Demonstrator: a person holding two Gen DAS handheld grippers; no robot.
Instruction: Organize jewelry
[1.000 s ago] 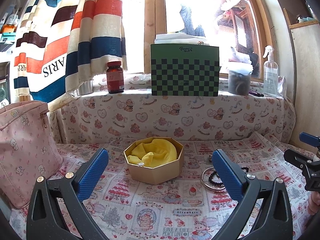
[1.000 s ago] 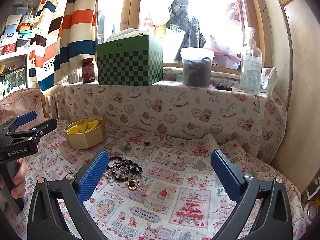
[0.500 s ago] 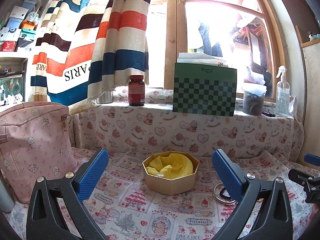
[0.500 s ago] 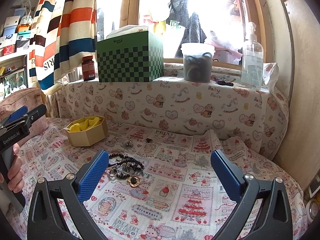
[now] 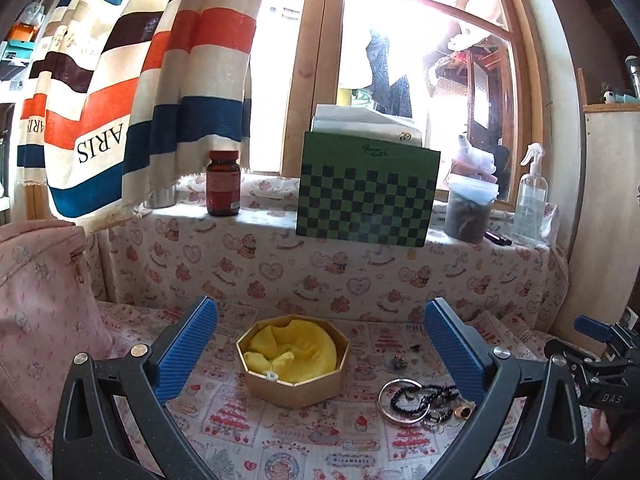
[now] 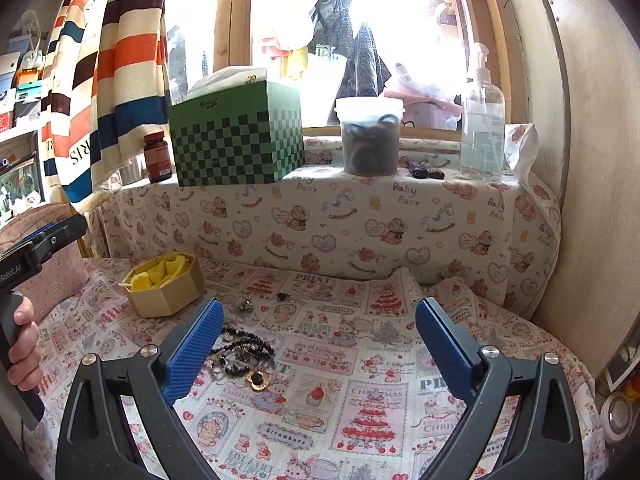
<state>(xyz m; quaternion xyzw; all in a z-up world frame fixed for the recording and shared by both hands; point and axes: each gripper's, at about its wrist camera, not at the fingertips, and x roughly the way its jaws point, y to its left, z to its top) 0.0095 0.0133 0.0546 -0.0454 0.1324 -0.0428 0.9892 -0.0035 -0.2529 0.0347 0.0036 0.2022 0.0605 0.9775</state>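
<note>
An octagonal tan jewelry box (image 5: 294, 384) lined with yellow cloth (image 5: 296, 350) stands on the patterned cloth; it also shows in the right wrist view (image 6: 164, 294). A pile of jewelry lies right of it: a silver bangle (image 5: 385, 394), black bead strands (image 5: 424, 394) and a gold piece (image 5: 464, 412). The bead pile (image 6: 240, 354) and gold piece (image 6: 258, 380) lie by my right gripper's left finger. Small earrings (image 6: 245, 303) lie behind the pile. My left gripper (image 5: 320, 350) is open and empty, facing the box. My right gripper (image 6: 318, 350) is open and empty, right of the pile.
A pink bag (image 5: 44, 320) stands at the left. On the covered ledge behind stand a green checkered tissue box (image 5: 366, 196), a brown bottle (image 5: 223, 184), a lidded tub (image 5: 470, 210) and a spray bottle (image 5: 530, 196). A wooden panel (image 6: 596, 200) bounds the right side.
My left gripper has swung from side to side and now faces the box squarely, with the jewelry pile back in view. My right gripper has drawn slightly nearer the pile. Both stay open.
</note>
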